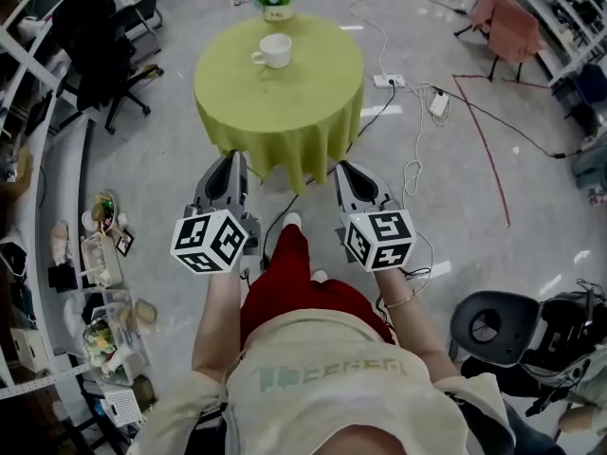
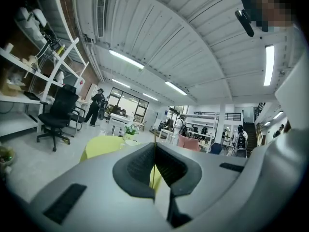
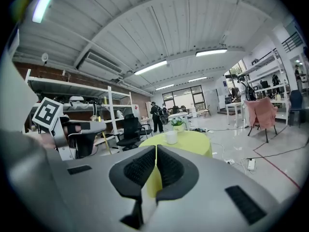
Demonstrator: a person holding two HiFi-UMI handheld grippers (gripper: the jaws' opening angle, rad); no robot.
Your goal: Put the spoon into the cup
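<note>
A white cup (image 1: 275,51) stands on the far half of a round table with a yellow-green cloth (image 1: 285,112); the right gripper view also shows the cup (image 3: 171,137). No spoon shows in any view. My left gripper (image 1: 232,162) and right gripper (image 1: 345,171) hang side by side in front of the table's near edge, short of it and well away from the cup. In the left gripper view my left gripper (image 2: 154,151) has its pads pressed together with nothing between them. My right gripper (image 3: 155,152) is shut and empty as well.
A small potted plant (image 1: 276,3) sits at the table's far edge. Cables and a power strip (image 1: 389,81) lie on the floor to the right. A black office chair (image 1: 119,60) stands far left, a cluttered shelf (image 1: 95,254) on the left, a black stool (image 1: 488,325) near right.
</note>
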